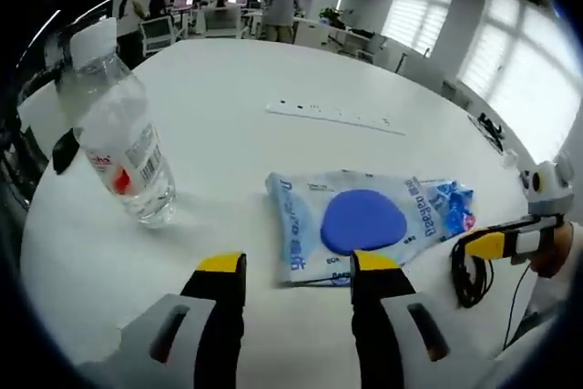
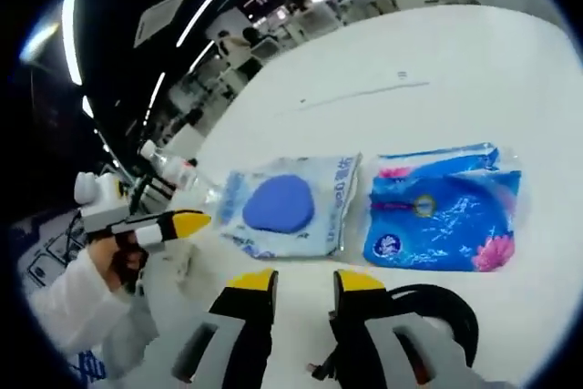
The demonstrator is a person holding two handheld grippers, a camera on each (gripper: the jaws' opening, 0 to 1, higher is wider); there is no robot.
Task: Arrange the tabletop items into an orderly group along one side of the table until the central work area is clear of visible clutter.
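Left gripper view: we see the left gripper [image 1: 299, 269] low over the white table [image 1: 228, 125], its yellow-tipped jaws spread apart with nothing between them.
Water bottle: a clear plastic bottle [image 1: 118, 138] stands upright on the table to the left, white cap on, red-and-white label; we cannot tell how full it is.
Pale pouch: a see-through packet [image 1: 351, 225] lies flat just ahead of the left jaws, with a round blue pad visible inside it.
Power strip: a long white strip [image 1: 335, 117] lies farther back, well apart from the packet.
Right gripper view: we see the right gripper [image 2: 305, 281] released, jaws parted and empty, hovering near the pale pouch [image 2: 287, 207].
Blue pack: a bright blue printed wipes-style packet [image 2: 444, 209] lies flat just beside the pouch, a narrow gap between them.
Other tool: the left gripper [image 2: 146, 223] enters from the left, held by a hand [image 2: 123, 261] in a white sleeve.
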